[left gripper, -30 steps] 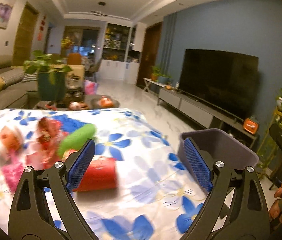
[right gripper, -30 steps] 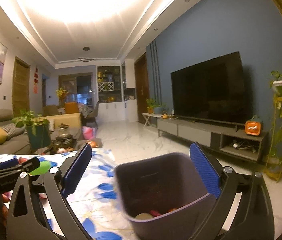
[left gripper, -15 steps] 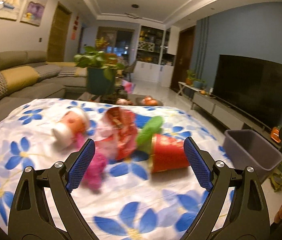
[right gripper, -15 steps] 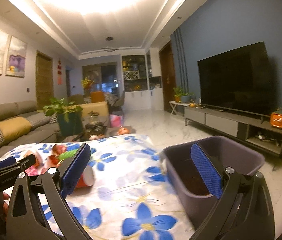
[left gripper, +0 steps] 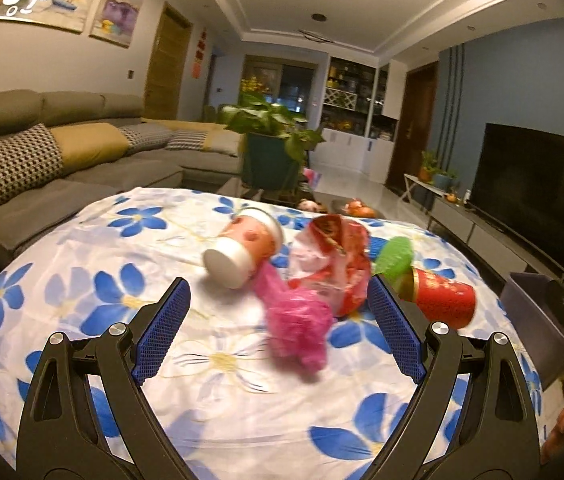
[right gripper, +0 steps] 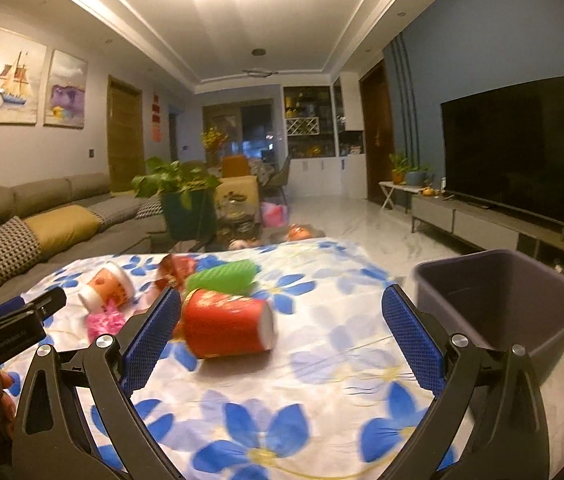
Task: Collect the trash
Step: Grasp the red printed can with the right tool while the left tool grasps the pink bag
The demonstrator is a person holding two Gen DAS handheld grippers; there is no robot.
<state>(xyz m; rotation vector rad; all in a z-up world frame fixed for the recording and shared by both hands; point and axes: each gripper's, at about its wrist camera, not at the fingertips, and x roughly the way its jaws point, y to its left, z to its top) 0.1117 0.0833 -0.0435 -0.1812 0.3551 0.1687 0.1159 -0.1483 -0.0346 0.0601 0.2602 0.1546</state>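
Both tools in view, each spread wide, nothing between the pads.

My left tool point(left gripper: 278, 334) hangs over the tabletop point(left gripper: 82, 264), which is covered in a white cloth with blue flowers. Just ahead of its fingers lies the trash pile: a crumpled pink bag point(left gripper: 300, 328) nearest me, motion-blurred; an orange paper cup point(left gripper: 244, 252) on its side behind it, white base toward me; a red-and-clear wrapper point(left gripper: 332, 264) to the right of the cup, touching the pink bag; a green ridged piece point(left gripper: 394, 256) beyond that; a red paper cup point(left gripper: 442, 300) on its side, furthest right.

My right tool point(right gripper: 282, 342) is released too. From the right wrist view the red paper cup point(right gripper: 228, 324) lies just beside the left pad, base toward the right. The green ridged piece point(right gripper: 222, 276) sits right behind it. The orange paper cup point(right gripper: 108, 286) and pink bag point(right gripper: 104, 322) lie further left, near the left tool's tip.

Dark grey bin point(right gripper: 502, 296) stands off the tabletop's right edge. Can't see its contents from here.
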